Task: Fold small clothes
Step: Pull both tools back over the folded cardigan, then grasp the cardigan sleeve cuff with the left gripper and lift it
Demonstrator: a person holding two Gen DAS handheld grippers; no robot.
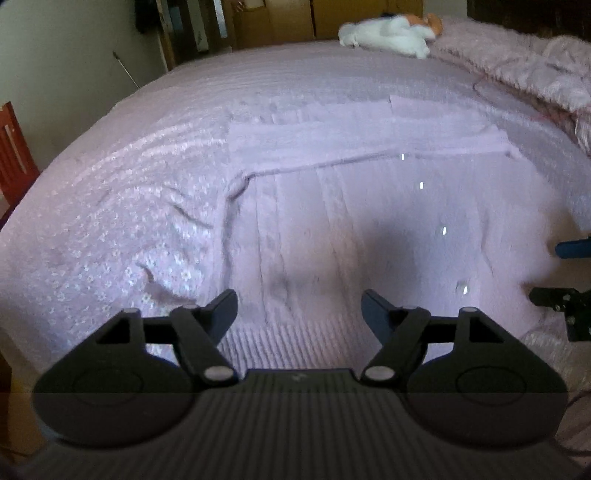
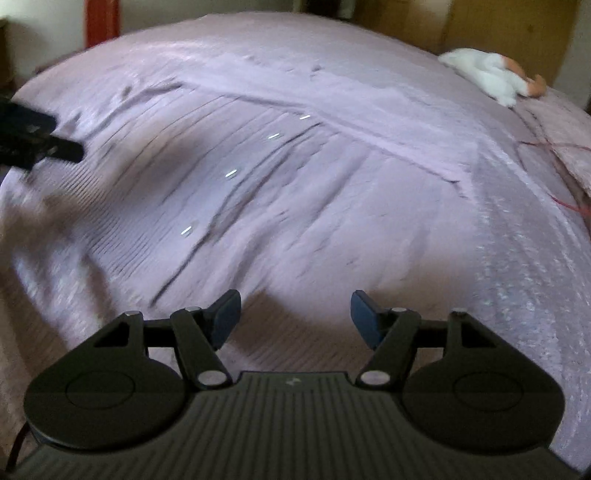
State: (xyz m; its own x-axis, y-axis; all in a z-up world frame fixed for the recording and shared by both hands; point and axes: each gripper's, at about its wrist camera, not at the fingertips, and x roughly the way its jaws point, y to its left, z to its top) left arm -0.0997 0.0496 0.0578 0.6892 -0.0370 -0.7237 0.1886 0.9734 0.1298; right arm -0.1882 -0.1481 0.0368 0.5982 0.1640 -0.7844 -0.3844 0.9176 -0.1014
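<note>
Left wrist view: the left gripper (image 1: 299,314) hangs with its jaws spread wide and nothing between them, just above the ribbed hem of a pale lilac knitted cardigan with a row of small shiny buttons (image 1: 351,221). The garment lies flat on a lilac flower-patterned bedspread (image 1: 110,206), its body running from six o'clock toward the centre and its sleeves folded across the chest as a band from about ten to two o'clock. The button row climbs from four o'clock toward one. At three to four o'clock the fingers of the right gripper (image 1: 565,273) poke in at the frame edge over the cardigan's side. Far off at one o'clock lies a white stuffed toy (image 1: 388,31), beside a fluffy pink blanket (image 1: 524,62).

Right wrist view: here the right gripper (image 2: 295,317) is likewise wide apart and empty, poised over the hem at six o'clock. The cardigan fills the middle, with a folded sleeve ending at about two o'clock. The left gripper shows as a dark blur at nine o'clock.

As a judgement, the knit looks soft, light and limp; it should drape and stretch rather than hold shape, and could drag the loose bedspread with it. The ribbed hem corners look like the firmest hold: pinch the cardigan alone, one corner per gripper, and lift evenly.
</note>
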